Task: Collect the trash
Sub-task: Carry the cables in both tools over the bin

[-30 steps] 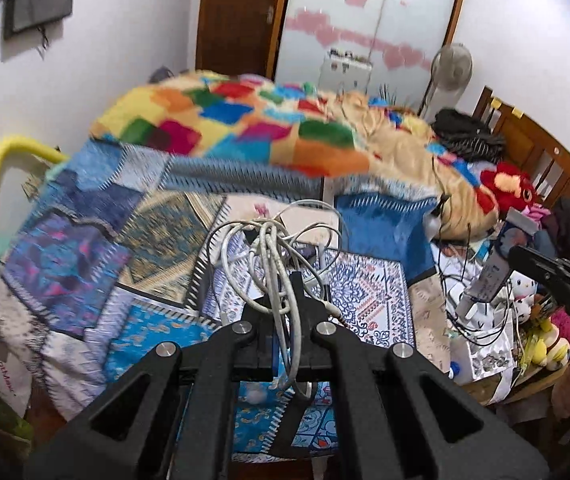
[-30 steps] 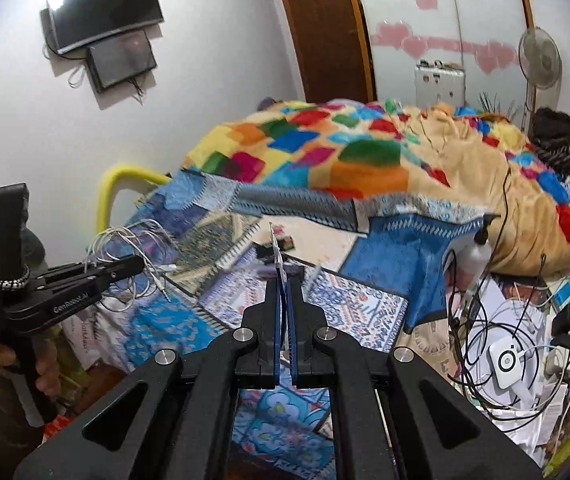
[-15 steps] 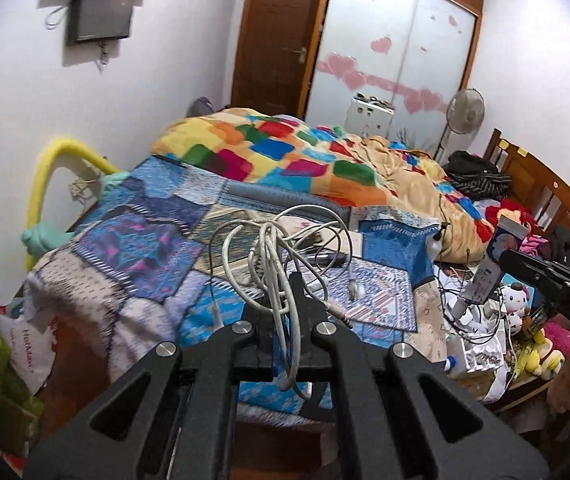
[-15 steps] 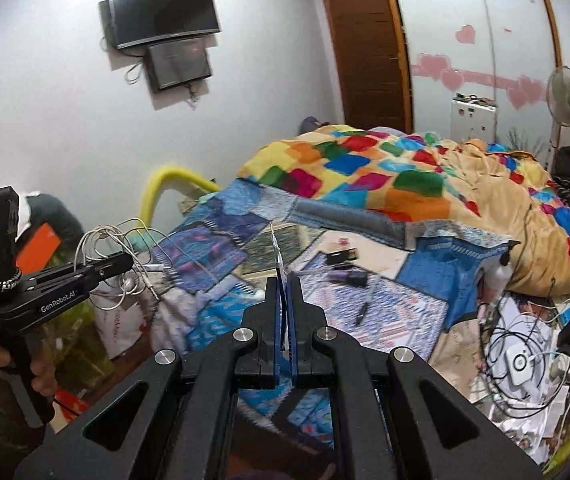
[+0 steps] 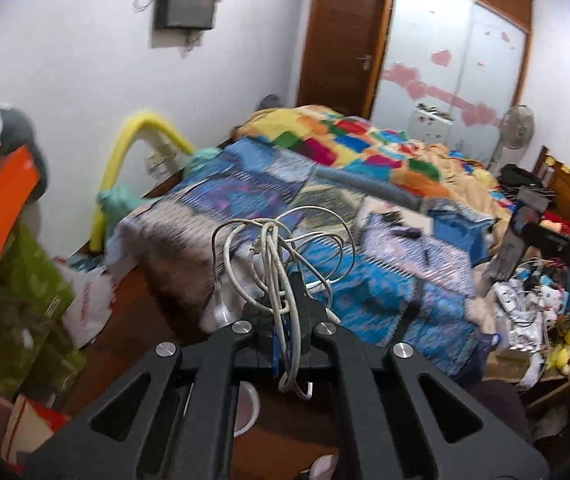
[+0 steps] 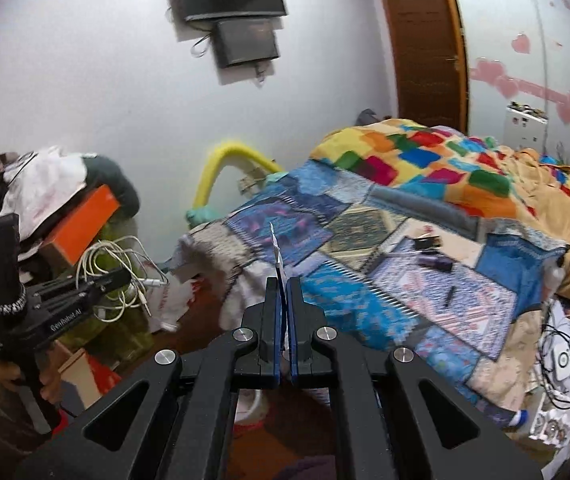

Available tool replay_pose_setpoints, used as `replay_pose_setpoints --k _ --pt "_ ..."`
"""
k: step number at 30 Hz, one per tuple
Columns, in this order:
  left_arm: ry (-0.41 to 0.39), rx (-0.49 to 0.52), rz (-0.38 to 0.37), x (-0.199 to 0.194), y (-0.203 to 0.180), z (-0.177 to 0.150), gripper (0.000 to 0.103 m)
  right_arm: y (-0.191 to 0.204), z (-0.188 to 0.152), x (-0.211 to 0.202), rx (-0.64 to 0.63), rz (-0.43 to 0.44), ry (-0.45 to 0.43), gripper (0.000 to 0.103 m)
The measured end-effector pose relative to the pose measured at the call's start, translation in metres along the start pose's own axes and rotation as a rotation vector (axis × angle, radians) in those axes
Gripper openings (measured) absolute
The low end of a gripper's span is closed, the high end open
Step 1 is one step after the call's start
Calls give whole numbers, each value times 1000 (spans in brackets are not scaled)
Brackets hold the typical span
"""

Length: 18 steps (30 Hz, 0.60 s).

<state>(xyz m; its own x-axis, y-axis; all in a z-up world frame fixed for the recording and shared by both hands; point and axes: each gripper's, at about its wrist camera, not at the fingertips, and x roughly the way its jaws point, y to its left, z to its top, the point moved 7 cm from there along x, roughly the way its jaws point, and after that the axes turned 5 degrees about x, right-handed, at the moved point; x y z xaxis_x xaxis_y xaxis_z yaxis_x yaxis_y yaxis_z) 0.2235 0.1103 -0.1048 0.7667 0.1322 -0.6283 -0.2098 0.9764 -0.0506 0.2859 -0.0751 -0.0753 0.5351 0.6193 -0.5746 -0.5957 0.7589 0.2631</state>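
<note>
I have the bed (image 6: 405,240) filling most of both views, its patchwork cover running from the near corner back to the bright checked blanket (image 6: 417,156), with a heap of boxes and bags (image 6: 61,216) against the wall on the left and bare wooden floor (image 5: 133,344) between the two. My left gripper (image 5: 285,292) is clenched on a tangle of white cable (image 5: 277,248), and in the right wrist view I can see that same gripper (image 6: 119,276) held out over the pile with the loops hanging loose beside it. My right gripper (image 6: 283,292) is clamped flat on a thin card or wrapper (image 6: 277,252) that stands up edge-on between the pads. Both pieces of trash are off the bed and in the air, and I cannot see a bin in either view, so I judge the step in hand is carrying them to wherever they get dropped. To do that well I would keep both grips tight, keep the cable high enough that its dangling plug ends do not catch the bed corner or the boxes, and move steadily, because the left view is smeared with motion. The cable is a slack bundle of several loops, pinched only at its middle, so it may swing or slip. The card looks stiff, pale and narrow, with a pointed top corner.
</note>
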Motion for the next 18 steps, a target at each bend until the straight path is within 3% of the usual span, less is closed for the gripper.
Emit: replay_pose_setpoints --k 9,18 --pt "143 -63 54 11 60 -83 2 64 -38 45 -63 76 101 3" --pt "306 -142 99 47 94 -161 2 105 -90 110 -126 122 281 3"
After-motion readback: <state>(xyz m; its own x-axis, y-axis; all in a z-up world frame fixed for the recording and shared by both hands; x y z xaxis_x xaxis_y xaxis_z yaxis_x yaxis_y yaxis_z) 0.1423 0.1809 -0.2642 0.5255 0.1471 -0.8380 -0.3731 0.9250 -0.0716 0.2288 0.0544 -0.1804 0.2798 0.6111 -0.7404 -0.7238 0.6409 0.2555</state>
